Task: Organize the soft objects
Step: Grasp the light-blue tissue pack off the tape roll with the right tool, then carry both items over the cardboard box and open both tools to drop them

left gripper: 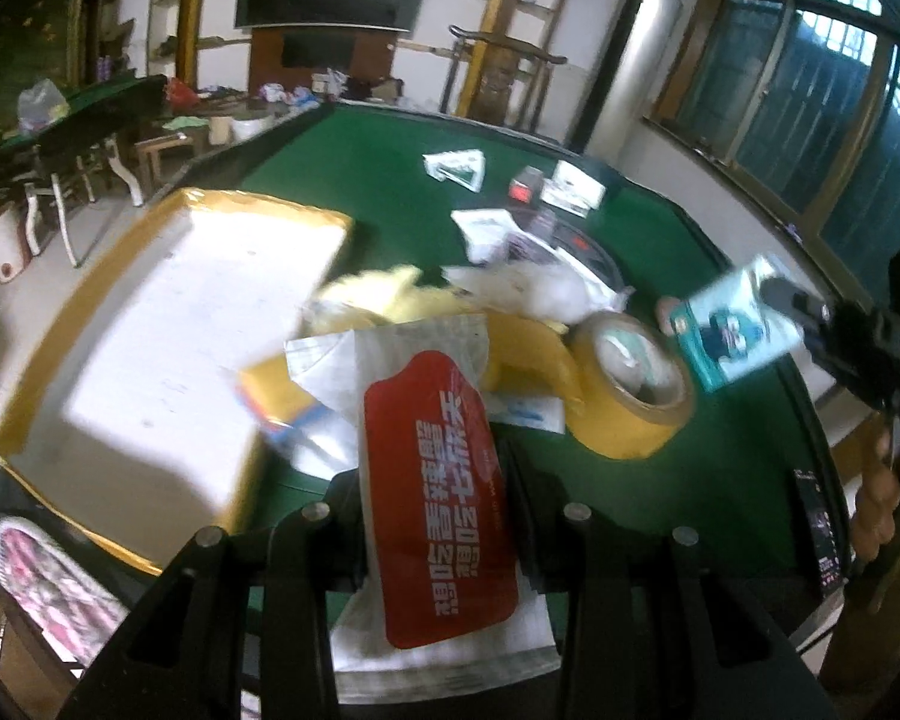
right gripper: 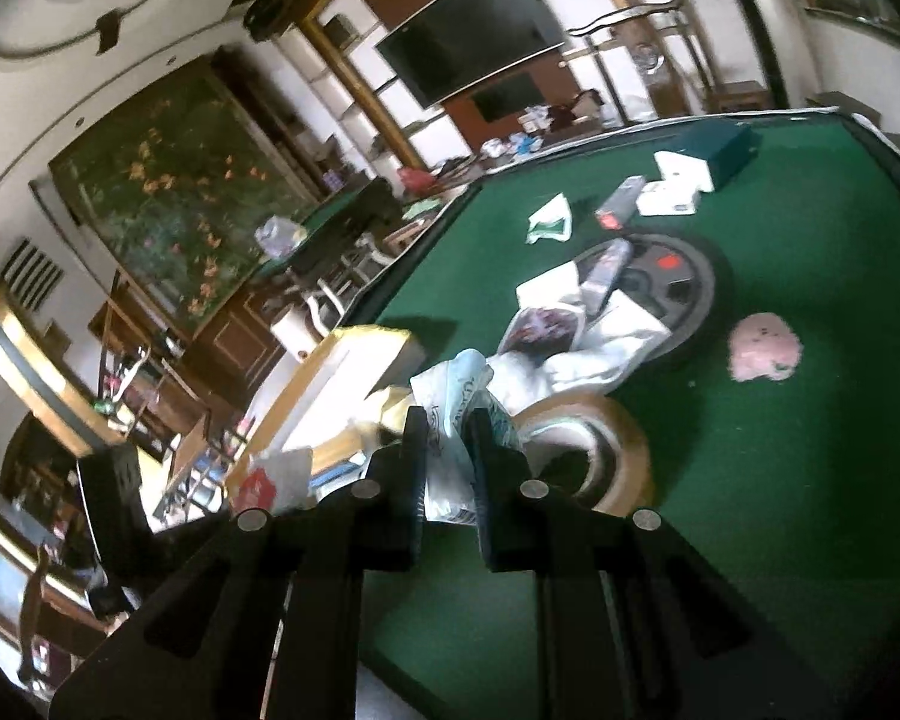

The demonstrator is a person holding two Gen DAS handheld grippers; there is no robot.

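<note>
Nearest the left wrist camera, the left gripper (left gripper: 438, 516) has its jaws clamped on a white packet with a red label (left gripper: 441, 498), which stands up between the 2 fingers above the near edge of the green felt table (left gripper: 720, 462). Just beyond it lie more soft packets: a yellow bag (left gripper: 390, 294) and crumpled white bags (left gripper: 540, 288), piled near the middle of the table. A roll of yellow tape (left gripper: 630, 384) sits on the felt just beside the pile. A shallow cardboard tray with yellow walls (left gripper: 168, 354) rests at the table's left edge, touching the heap.

The right gripper (right gripper: 447, 468) has its jaws closed on a teal-and-white packet (right gripper: 450, 414), which shows in the left wrist view held off the felt at the right side (left gripper: 732, 330). Toward the far edge lie small white boxes (right gripper: 672, 186) and a dark teal box (right gripper: 726, 150). A pink fuzzy object (right gripper: 762, 354) lies alone on the felt, well apart from the pile, near a round black disc (right gripper: 672, 282).
</note>
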